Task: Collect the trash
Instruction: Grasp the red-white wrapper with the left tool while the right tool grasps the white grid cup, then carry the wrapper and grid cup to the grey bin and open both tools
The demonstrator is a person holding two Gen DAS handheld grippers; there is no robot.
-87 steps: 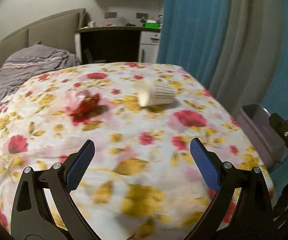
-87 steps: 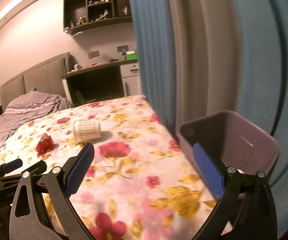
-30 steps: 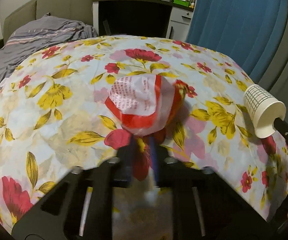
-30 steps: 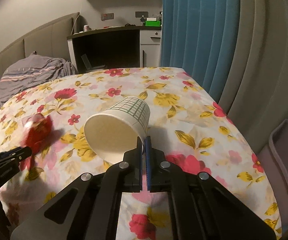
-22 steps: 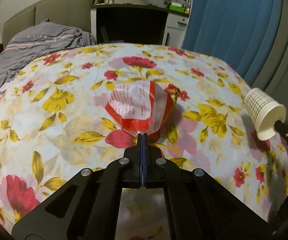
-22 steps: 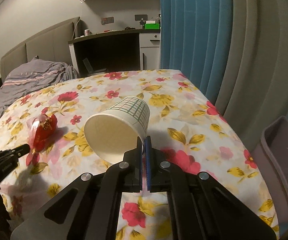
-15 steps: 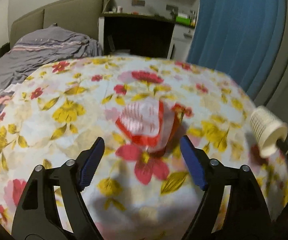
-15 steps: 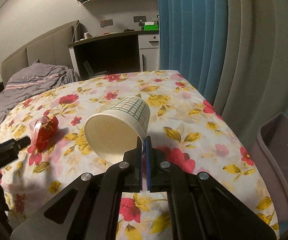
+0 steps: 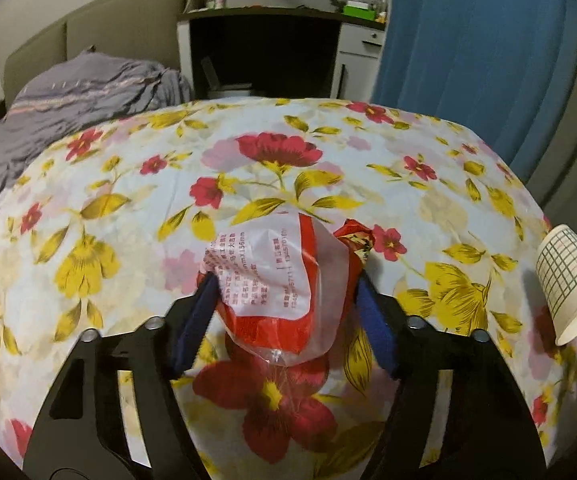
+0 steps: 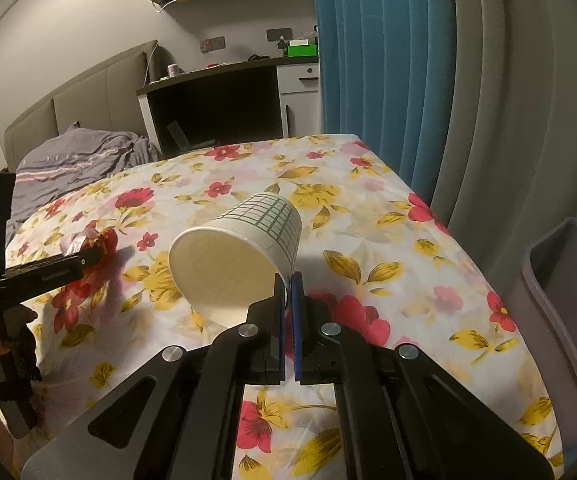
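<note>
A crumpled red-and-white plastic wrapper (image 9: 276, 276) lies on the flowered bedspread (image 9: 128, 208). My left gripper (image 9: 284, 286) straddles it, its jaws closing, and both blue pads (image 9: 192, 328) touch the wrapper's sides. In the right wrist view the same gripper (image 10: 84, 258) reaches in from the left, over the wrapper (image 10: 104, 240). My right gripper (image 10: 286, 280) is shut on the rim of a white paper cup (image 10: 240, 256) with a green grid, held tilted above the bed, its mouth toward the camera. The cup (image 9: 568, 280) also shows at the right edge of the left wrist view.
A grey plastic bin (image 10: 560, 300) stands on the floor beside the bed's right edge, in front of blue and grey curtains (image 10: 388, 80). A grey blanket (image 9: 88, 88) lies at the head of the bed. A dark desk (image 10: 216, 108) stands behind.
The left gripper let go of the wrapper, opened wide and drew back, then moved forward again and narrowed around the wrapper. The right gripper kept its hold on the cup, nearly still.
</note>
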